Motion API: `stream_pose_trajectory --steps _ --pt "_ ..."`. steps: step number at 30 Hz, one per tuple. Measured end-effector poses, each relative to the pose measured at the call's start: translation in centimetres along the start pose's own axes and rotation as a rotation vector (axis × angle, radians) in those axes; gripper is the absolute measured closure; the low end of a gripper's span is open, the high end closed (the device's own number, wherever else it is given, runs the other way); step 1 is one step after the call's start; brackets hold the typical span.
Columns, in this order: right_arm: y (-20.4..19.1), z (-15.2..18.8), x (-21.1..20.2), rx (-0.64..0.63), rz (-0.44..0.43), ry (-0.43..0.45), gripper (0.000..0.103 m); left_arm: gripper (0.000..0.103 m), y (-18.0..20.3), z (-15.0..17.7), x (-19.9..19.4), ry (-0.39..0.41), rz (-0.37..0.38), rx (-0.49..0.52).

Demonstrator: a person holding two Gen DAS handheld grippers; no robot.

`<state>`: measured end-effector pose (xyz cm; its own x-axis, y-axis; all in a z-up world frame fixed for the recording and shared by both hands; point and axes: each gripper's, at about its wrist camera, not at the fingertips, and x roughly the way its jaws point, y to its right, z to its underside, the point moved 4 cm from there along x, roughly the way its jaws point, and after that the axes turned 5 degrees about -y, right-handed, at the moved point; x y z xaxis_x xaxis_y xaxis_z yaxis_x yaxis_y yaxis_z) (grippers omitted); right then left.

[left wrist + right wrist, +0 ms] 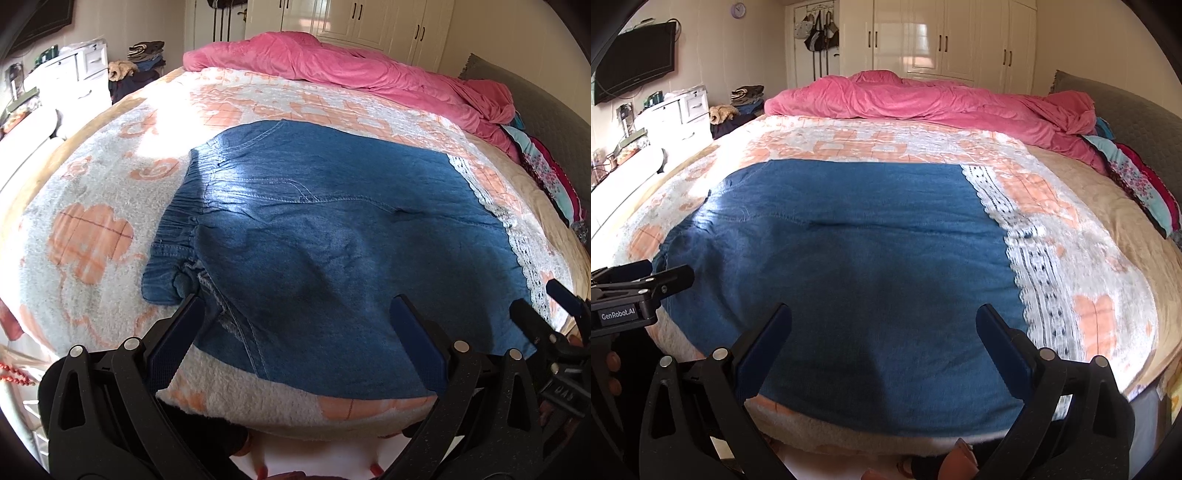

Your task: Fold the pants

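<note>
Surroundings: a pink duvet point(923, 98) is bunched along the far side of the bed point(1108, 206), with floral bedding point(1137, 184) heaped at the far right against a grey headboard point(1137, 110). White wardrobe doors point(942, 37) line the back wall. On the left stand a wall-mounted television point(635, 66), a white drawer unit point(683, 107) and a pile of clothes point(746, 98); bags hang on a door point(818, 33). None of these items lies on the working area.

Task item: the blue denim pants point(332, 221) lie flat on a white-and-orange fleece blanket point(92, 229) at the near edge of the bed. The gathered elastic waistband point(177, 221) is to the left; the white lace hem point(1027, 251) is to the right. Sunlight falls across the waistband end.

Left tongs point(299, 332): spread wide, grasping nothing, held just above the near part of the pants close to the waistband. Whether the left finger point(177, 332) touches the cloth cannot be told.

Right tongs point(884, 339): likewise spread wide and empty, poised over the near edge of the pants toward the lace end. Each tool appears at the edge of the other's view, side by side
</note>
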<state>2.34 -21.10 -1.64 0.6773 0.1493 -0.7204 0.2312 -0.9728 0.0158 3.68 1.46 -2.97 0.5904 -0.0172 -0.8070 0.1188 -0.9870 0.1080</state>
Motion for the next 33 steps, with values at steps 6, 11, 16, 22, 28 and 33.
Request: stream_pose_trajectory --steps 6,11,16,22,28,33 --pt "-0.3 -3.6 2.2 -0.046 -0.096 -0.036 0.004 0.008 -1.7 -2.6 0.8 0.008 -0.024 -0.012" --pt "-1.6 -8.0 5.1 -0.102 -0.151 -0.062 0.004 0.008 -4.4 -6.2 2.5 0.007 -0.047 -0.041" --pt "-3.6 -12.3 9.2 -0.218 -0.156 -0.084 0.004 0.008 -6.9 -10.4 5.2 -0.011 -0.049 -0.035" --pt "-5.4 -15.9 15.1 -0.321 -0.087 -0.129 0.004 0.008 -9.7 -14.2 9.4 -0.068 -0.094 -0.032" --pt "-7.0 -19.4 19.4 -0.368 -0.153 -0.171 0.004 0.008 -10.7 -16.6 12.6 -0.100 -0.077 -0.009" --pt "-8.0 -20.6 22.3 -0.403 -0.214 -0.235 0.004 0.018 -10.6 -16.8 14.0 -0.095 -0.039 0.024"
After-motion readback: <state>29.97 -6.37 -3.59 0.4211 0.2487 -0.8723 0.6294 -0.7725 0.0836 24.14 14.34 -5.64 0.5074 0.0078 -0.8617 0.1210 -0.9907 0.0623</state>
